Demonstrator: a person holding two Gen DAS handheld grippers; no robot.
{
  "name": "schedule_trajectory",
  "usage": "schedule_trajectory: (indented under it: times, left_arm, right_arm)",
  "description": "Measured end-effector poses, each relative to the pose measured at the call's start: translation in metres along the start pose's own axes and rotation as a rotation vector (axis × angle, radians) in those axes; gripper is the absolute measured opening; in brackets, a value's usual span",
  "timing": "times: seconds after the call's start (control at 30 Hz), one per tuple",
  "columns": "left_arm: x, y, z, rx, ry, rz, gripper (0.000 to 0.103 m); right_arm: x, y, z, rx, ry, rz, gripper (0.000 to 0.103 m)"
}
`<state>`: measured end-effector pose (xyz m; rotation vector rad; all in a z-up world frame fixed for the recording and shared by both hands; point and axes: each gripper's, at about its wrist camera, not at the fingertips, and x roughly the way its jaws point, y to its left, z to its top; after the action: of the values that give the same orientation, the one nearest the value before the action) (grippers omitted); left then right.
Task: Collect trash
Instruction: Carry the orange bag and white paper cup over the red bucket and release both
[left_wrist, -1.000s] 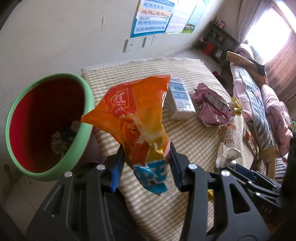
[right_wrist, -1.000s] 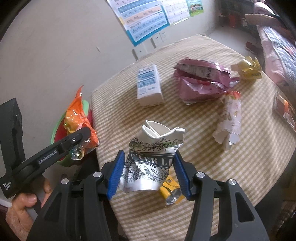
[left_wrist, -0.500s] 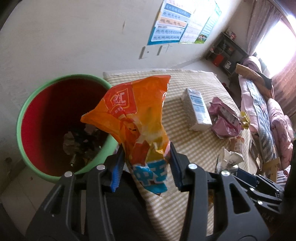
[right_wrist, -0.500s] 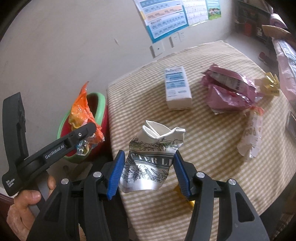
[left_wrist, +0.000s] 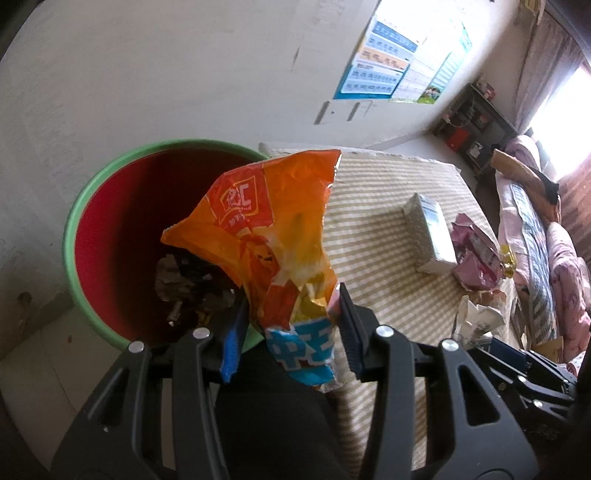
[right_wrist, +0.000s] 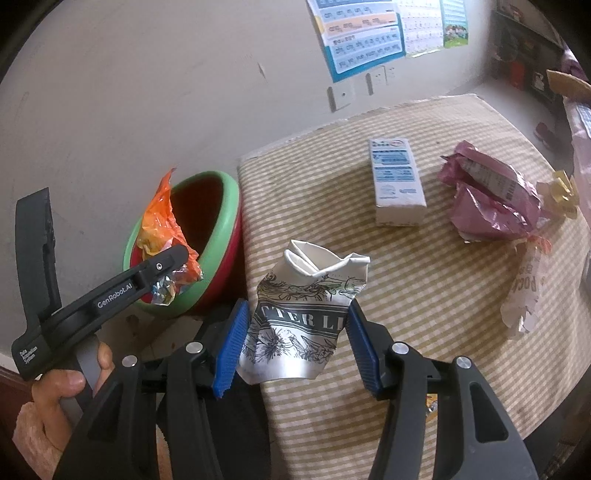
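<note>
Carrying is the step in hand: both grippers hold trash and head for the bin (left_wrist: 79, 206), green-rimmed, red inside, standing on the floor beside the table (right_wrist: 424, 332). The left gripper (left_wrist: 291, 334) is clamped part-way on an orange bag (left_wrist: 273, 229), whose lower end sits between the pads while the rest stands above them, over the near part of the bin's mouth. The right gripper (right_wrist: 299, 341) is likewise closed on a crushed cup (right_wrist: 306, 299), hanging over the table edge, apart from the bin. Next, I judge, the left jaws should open over the bin, then the right must cross to it. A carton (right_wrist: 397, 177) and pink wrapper (right_wrist: 487, 195) remain on the table.
</note>
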<state>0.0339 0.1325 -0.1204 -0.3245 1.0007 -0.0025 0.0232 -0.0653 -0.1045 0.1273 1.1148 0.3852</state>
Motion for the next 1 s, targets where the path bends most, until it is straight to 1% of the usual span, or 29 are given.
schedule_trajectory:
  times: [0.23, 0.43, 0.7, 1.0]
  left_arm:
    - [-0.001, 0.021, 0.000, -0.043, -0.008, 0.011, 0.043]
    - [-0.003, 0.033, -0.001, -0.055, -0.008, 0.012, 0.043]
    - [-0.007, 0.049, -0.002, -0.092, -0.028, 0.018, 0.043]
    - [-0.005, 0.060, -0.003, -0.111, -0.021, 0.025, 0.043]
  right_arm:
    - [0.007, 0.018, 0.003, -0.040, 0.012, 0.001, 0.052]
    - [0.012, 0.032, 0.009, -0.068, 0.017, 0.005, 0.052]
    - [0.018, 0.041, 0.012, -0.086, 0.026, -0.005, 0.052]
    - [0.024, 0.050, 0.014, -0.107, 0.034, -0.002, 0.052]
